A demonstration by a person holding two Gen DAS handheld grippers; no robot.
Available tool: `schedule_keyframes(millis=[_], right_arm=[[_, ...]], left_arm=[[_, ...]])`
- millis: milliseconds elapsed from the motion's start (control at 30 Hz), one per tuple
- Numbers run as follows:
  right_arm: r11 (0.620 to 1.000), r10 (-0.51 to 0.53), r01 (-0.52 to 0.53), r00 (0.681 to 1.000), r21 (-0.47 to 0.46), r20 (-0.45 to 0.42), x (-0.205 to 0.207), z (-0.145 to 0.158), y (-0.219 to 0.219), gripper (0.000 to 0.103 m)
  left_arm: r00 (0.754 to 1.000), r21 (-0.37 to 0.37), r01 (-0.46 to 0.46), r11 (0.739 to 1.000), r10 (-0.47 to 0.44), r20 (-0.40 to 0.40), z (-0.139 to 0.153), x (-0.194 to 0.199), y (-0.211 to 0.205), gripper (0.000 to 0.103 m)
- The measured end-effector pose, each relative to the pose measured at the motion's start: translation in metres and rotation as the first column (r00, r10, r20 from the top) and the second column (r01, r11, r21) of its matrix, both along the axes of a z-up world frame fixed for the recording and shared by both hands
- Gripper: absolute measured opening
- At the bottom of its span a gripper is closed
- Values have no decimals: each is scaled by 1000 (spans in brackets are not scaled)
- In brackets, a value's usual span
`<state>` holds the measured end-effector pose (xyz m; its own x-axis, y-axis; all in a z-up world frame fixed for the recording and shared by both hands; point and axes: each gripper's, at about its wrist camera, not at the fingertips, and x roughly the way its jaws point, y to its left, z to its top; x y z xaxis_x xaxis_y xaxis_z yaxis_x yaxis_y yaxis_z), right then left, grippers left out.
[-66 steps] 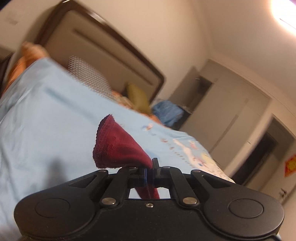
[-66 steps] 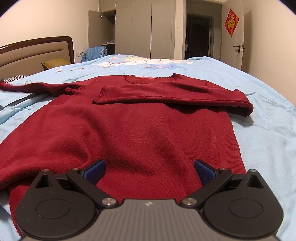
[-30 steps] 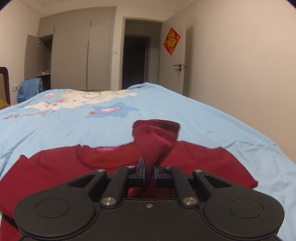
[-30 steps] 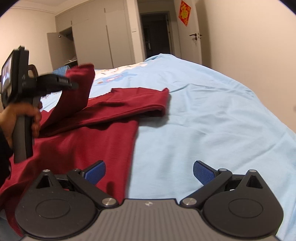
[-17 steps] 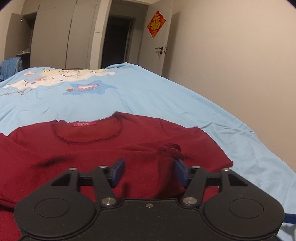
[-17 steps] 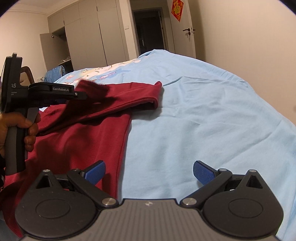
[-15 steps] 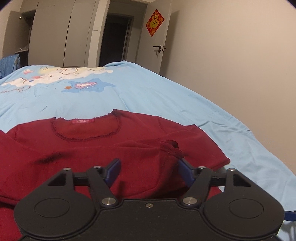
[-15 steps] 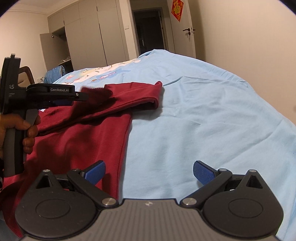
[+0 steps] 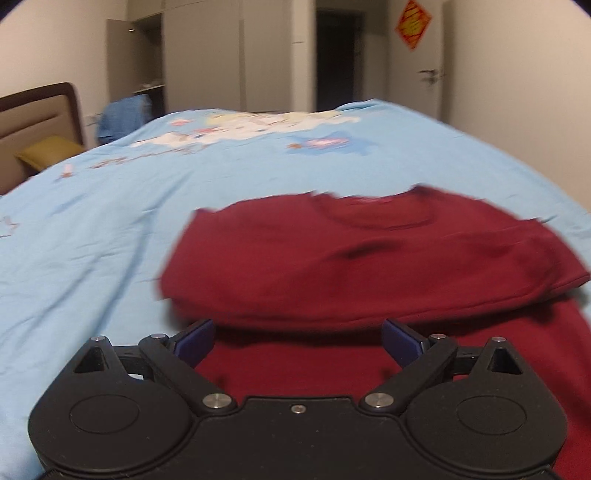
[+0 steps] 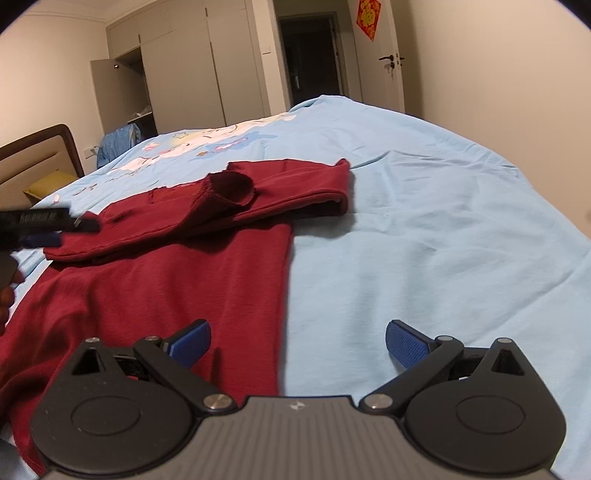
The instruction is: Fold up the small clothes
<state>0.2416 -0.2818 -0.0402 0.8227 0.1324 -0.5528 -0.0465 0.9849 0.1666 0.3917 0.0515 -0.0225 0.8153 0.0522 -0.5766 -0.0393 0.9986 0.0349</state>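
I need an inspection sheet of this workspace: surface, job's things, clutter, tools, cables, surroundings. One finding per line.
Surface: light blue bedsheet with cartoon print, lightly wrinkled.
Job's things: dark red knit sweater lying flat on the sheet, both sleeves folded across the chest; one open cuff rests on top.
Clutter: nothing seen on the sheet near the sweater.
Tools: left tool opening, nothing between its jaws; right tool open, holding nothing.
Cables: nothing seen.
Surroundings: brown padded headboard, yellow-green pillow, blue garment by the grey wardrobe, white door.

No legible text; red door sign [image 10: 368,13] and left tongs [image 10: 79,225] label too blurred.
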Motion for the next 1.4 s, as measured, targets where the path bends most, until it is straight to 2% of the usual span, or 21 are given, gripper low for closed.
schedule_keyframes(millis=[100,233,367,467,567,667,733,867,967,1133,1233,1400], right_arm=[[1000,25,-25,1000,-16,6,4,1,10,103],[998,52,-51,998,-41,26,17,7,21,103],[996,79,-76,995,-51,63,41,17,34,103],[992,112,-105,989,-66,99,63,25,47,103],[987,141,-131,983,-91,118,89,30,63,103],[985,144,-129,979,-112,142,112,34,74,103],[985,141,-123,980,-123,144,127,33,78,103],[985,72,-54,992,-167,104,149,19,82,103],[985,44,-33,997,-167,61,153,3,78,103],[985,47,-34,996,-169,71,149,-6,78,103],[986,49,-39,997,-165,62,150,-9,77,103],[985,48,-37,997,-169,65,151,-11,78,103]], left_arm=[[997,32,-78,996,79,-23,-5,-1,32,97],[993,96,-119,988,120,-7,-7,7,53,97],[995,141,-100,985,96,37,-10,19,58,94],[995,179,-103,978,100,24,-13,29,57,92],[997,186,-76,980,73,27,-13,25,57,91],[999,233,-50,971,46,20,-17,20,55,91],[999,235,-47,971,43,21,-17,19,56,90],[998,187,-64,980,60,31,-16,24,63,86],[998,197,-62,978,56,32,-20,32,65,86],[1000,273,-11,962,7,16,-23,25,55,86],[1000,285,-2,958,0,9,-25,18,56,86],[1000,332,-27,943,23,17,-29,25,52,93]])
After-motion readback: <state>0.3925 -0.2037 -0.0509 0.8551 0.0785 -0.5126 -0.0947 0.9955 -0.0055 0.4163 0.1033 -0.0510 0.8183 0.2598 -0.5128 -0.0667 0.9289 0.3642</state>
